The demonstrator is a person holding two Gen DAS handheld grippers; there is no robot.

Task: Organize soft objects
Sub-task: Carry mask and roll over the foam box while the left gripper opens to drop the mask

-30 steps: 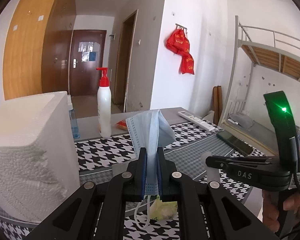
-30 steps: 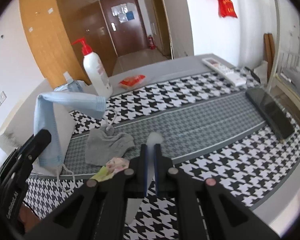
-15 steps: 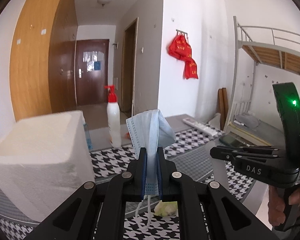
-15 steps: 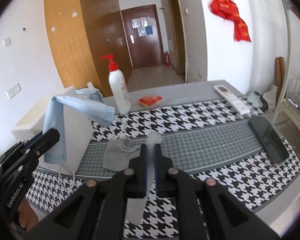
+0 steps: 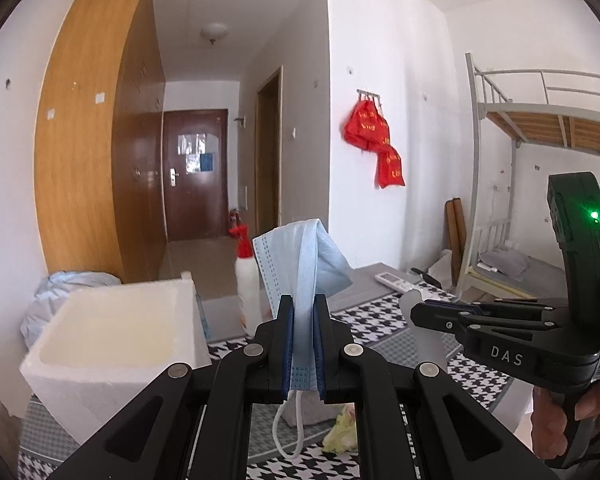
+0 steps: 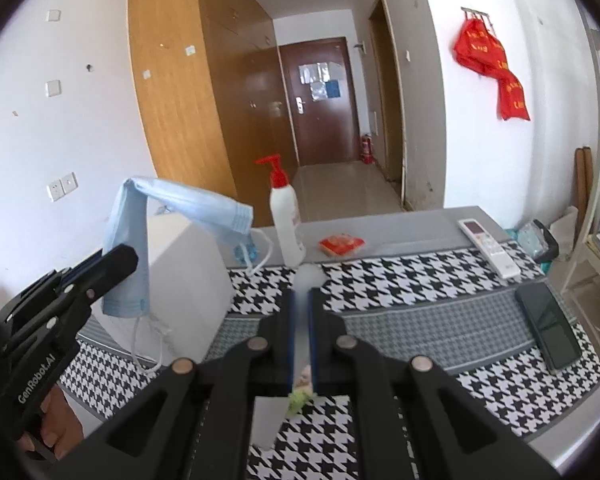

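My left black two-finger gripper (image 5: 303, 308) is clamped tight on the pale blue face mask (image 5: 300, 264), pointing slightly downward. My right black two-finger gripper (image 6: 301, 300) pinches a translucent white strip (image 6: 305, 280). Both held side by side.

"DAS" is printed on the right gripper (image 5: 416, 312); "GenRobot.AI" is printed on the left gripper (image 6: 116, 258).

Both grippers rose, lifting the face mask (image 5: 300, 280) above the foam box (image 5: 112, 336).

White walls (image 5: 400, 40), bunk bed (image 5: 540, 116) (rt).
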